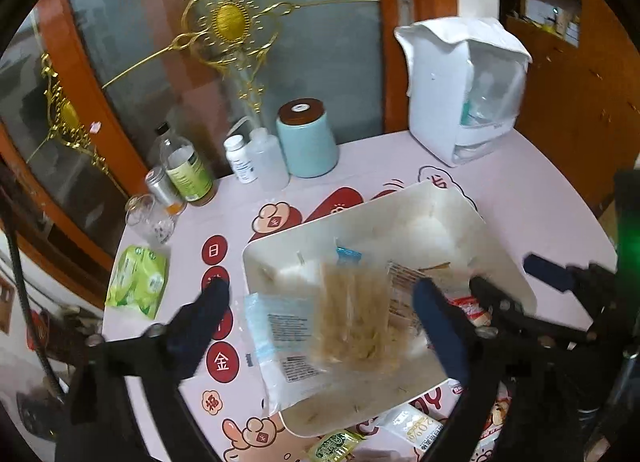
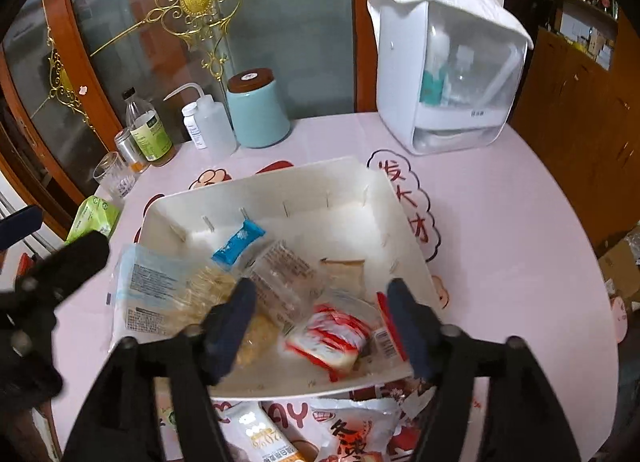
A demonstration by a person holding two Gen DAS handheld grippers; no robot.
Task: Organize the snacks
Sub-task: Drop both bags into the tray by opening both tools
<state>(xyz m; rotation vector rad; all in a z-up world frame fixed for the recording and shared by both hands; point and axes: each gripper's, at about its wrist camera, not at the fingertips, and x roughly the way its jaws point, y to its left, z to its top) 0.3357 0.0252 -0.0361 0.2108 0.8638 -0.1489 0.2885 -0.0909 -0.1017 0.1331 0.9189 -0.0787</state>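
Packets nearest the cameras are waiting loose on the worktop in front of the bin: a white pouch with gold print and a white bag with red characters in the right wrist view, plus a small green sachet in the left wrist view, so sorting is, by my judgement, roughly half done. Just above them the right gripper is hovering with jaws spread wide and holding nothing, poised over the near edge of the white bin; the left gripper is likewise standing open and empty over the bin's left side. Inside the bin, snacks are already piling up: a red-and-white wrapped snack at the near wall, a clear bag of pale noodle-like sticks draping over the left rim, a clear-wrapped cake in the middle, a small blue packet leaning toward the back, and a brown slice to its right. Off to the left a green tissue pack is lying outside the bin. Farther back, a drinking glass, bottles and a teal canister are lining the edge, and a white cabinet holding toiletries is standing at the far right.
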